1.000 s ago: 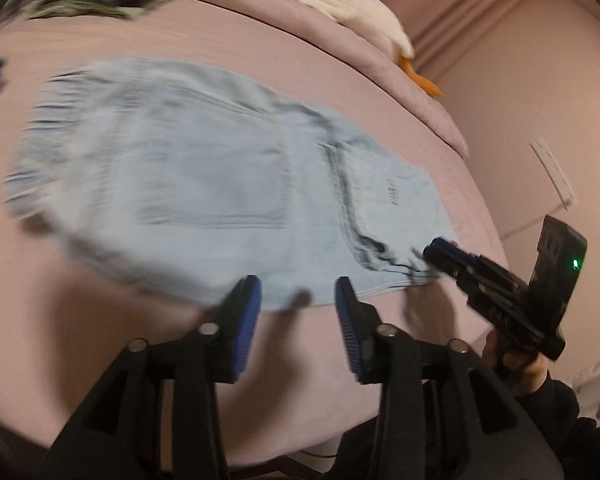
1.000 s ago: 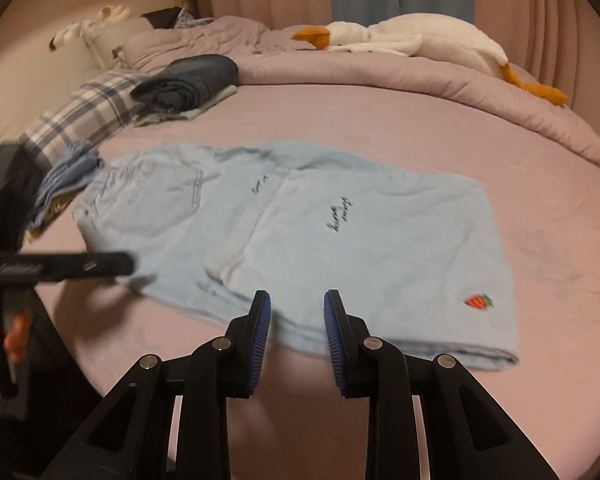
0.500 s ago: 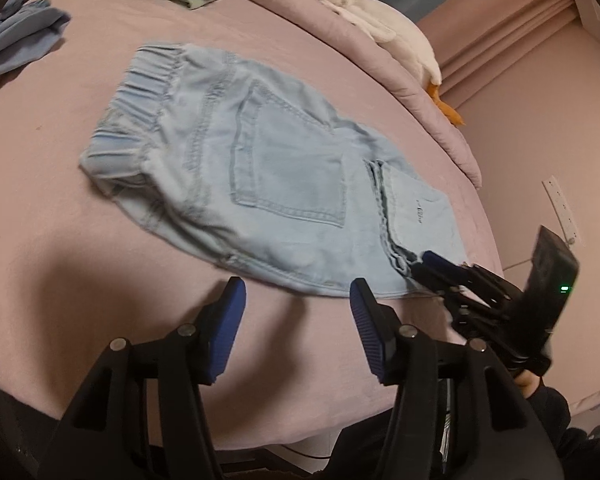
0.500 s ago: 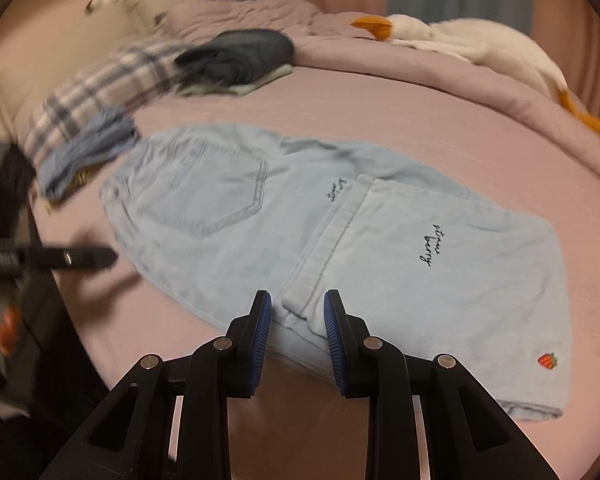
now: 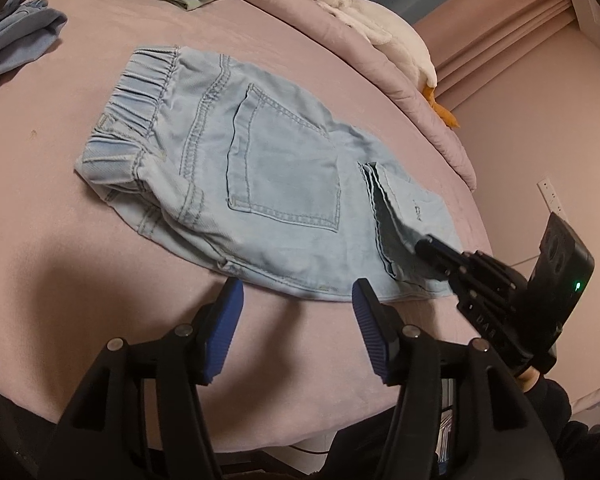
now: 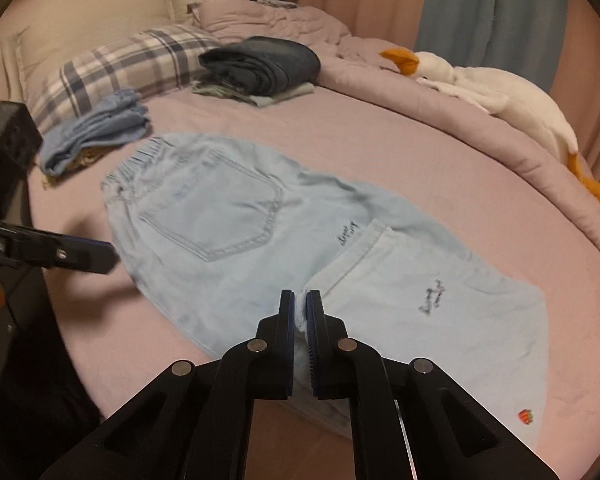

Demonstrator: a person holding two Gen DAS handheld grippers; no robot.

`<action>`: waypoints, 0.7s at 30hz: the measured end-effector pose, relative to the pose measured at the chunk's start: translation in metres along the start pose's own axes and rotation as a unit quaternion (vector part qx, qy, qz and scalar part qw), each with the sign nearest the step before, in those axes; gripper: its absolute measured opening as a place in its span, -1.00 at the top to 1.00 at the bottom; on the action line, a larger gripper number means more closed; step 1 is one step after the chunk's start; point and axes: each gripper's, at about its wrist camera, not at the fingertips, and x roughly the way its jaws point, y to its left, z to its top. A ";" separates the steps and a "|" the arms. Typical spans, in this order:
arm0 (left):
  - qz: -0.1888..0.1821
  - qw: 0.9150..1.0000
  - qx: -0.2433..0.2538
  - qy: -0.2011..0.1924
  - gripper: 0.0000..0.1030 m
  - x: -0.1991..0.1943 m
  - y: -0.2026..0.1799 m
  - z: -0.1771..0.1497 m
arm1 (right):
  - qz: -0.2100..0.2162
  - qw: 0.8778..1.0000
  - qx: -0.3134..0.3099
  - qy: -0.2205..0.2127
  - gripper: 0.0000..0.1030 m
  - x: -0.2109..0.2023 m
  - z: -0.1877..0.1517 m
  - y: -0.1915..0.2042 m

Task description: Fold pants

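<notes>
Light blue denim pants (image 5: 268, 184) lie folded on the pink bed (image 5: 60, 240), elastic waistband to the far left, leg ends doubled back over the thigh. My left gripper (image 5: 296, 292) is open and empty, just short of the pants' near edge. My right gripper (image 6: 301, 300) is shut on the folded hem of the pants (image 6: 260, 216), with cloth pinched between its blue pads. It also shows in the left wrist view (image 5: 428, 246), at the hem on the right.
A dark folded garment stack (image 6: 260, 66), a blue folded garment (image 6: 96, 132) and a plaid pillow (image 6: 132, 60) lie at the far left. A white plush goose (image 6: 496, 96) lies along the rolled quilt at the back. The bed edge is right below both grippers.
My right gripper has moved forward and shut on the pants' folded hem. My left gripper has opened wider and come closer to the pants' near edge.
</notes>
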 end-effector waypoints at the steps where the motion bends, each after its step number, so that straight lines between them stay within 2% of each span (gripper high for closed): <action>1: 0.001 1.000 0.001 0.001 -0.09 0.001 -0.001 0.000 | 0.004 1.000 0.002 0.003 0.86 0.001 -0.001 0.001; 6: 0.005 1.000 0.006 0.006 -0.09 0.004 -0.005 0.003 | 0.019 0.999 0.017 0.036 0.86 0.019 -0.012 0.003; 9: 0.002 1.000 0.014 0.008 -0.10 0.007 -0.013 0.011 | 0.039 0.998 0.031 0.033 0.85 0.020 -0.017 0.001; 11: -0.005 1.000 0.025 0.009 -0.18 0.011 -0.021 0.020 | 0.061 0.997 0.039 0.025 0.86 0.019 -0.016 0.001; 14: -0.021 0.998 0.066 0.011 -0.22 0.028 -0.051 0.041 | 0.062 0.997 0.027 0.029 0.86 0.024 -0.016 0.006; 17: -0.035 0.995 0.094 0.020 -0.22 0.046 -0.081 0.059 | 0.070 0.996 0.048 0.021 0.86 0.027 -0.016 0.003; 21: -0.069 0.990 0.120 -0.009 -0.26 0.056 -0.124 0.083 | 0.076 0.995 0.065 0.014 0.86 0.024 -0.021 -0.001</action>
